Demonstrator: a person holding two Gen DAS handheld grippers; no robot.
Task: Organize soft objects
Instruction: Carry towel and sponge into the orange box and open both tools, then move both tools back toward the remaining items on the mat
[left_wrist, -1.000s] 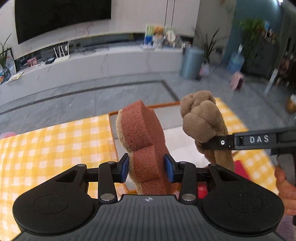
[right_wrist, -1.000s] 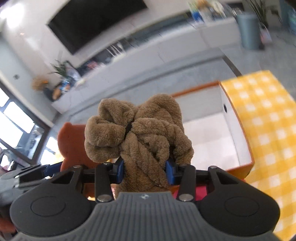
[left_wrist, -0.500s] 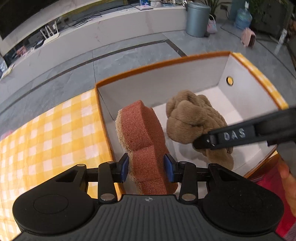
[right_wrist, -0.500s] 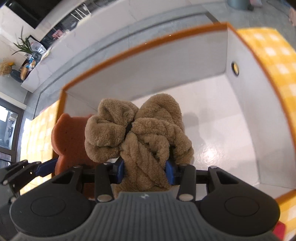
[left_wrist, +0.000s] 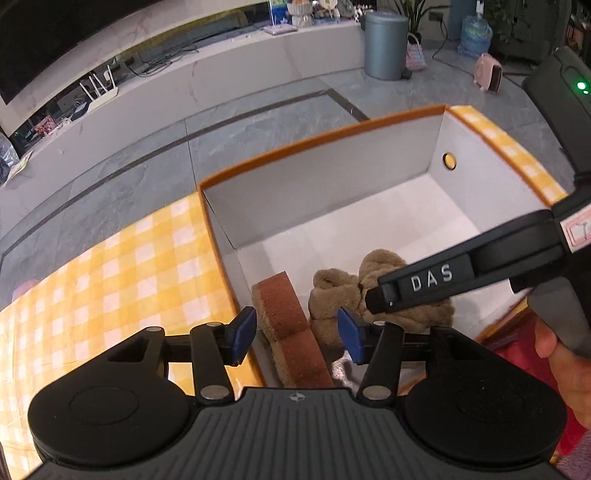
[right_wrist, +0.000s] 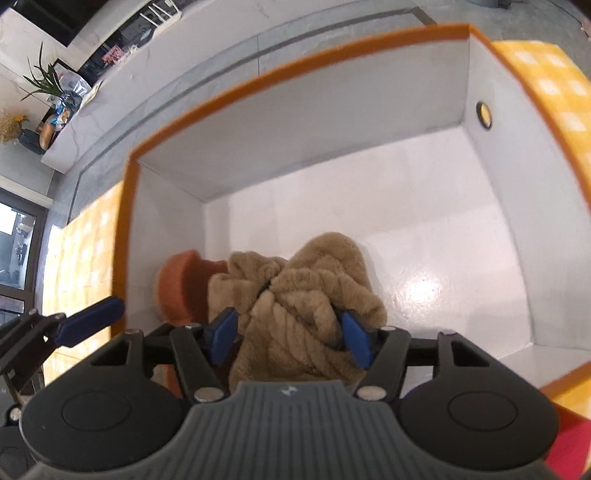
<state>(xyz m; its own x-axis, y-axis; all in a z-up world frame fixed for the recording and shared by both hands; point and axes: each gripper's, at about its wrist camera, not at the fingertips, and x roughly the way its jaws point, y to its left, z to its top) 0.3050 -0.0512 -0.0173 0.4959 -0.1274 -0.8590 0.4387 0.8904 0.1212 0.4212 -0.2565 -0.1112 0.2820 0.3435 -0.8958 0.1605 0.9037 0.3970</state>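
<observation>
Left wrist view: left gripper (left_wrist: 297, 334) has its blue pads spread w/ clear gaps either side of the red-brown sponge (left_wrist: 286, 310), not pinching it. Sponge stands on edge on the white floor of the orange-rimmed box (left_wrist: 321, 134), in the box's near-left corner, just beside the left wall. Brown plush toy (left_wrist: 369, 284) lies on the box floor just right of the sponge, touching or nearly so; can't tell which. Right gripper (left_wrist: 376, 301) comes in from the right edge, its black finger marked "DAS" lying over the plush; person's hand (left_wrist: 561, 354) shows at the handle. Box sits on a yellow-and-white checked tablecloth (left_wrist: 122, 273); cloth shows along the box's left and right sides.

Right wrist view: right gripper (right_wrist: 288, 338) pads are parted, w/ plush toy (right_wrist: 306, 288) between them. Right pad presses into the fur, left pad looks just clear of it, so the grip looks slack rather than a firm pinch. Sponge (right_wrist: 181, 288) is behind-left of the plush against the left wall of the box (right_wrist: 280, 74). One blue pad of the left gripper (right_wrist: 92, 319) pokes in at the left edge, outside the box rim. Red item at the lower right corner, too little seen to identify.
</observation>
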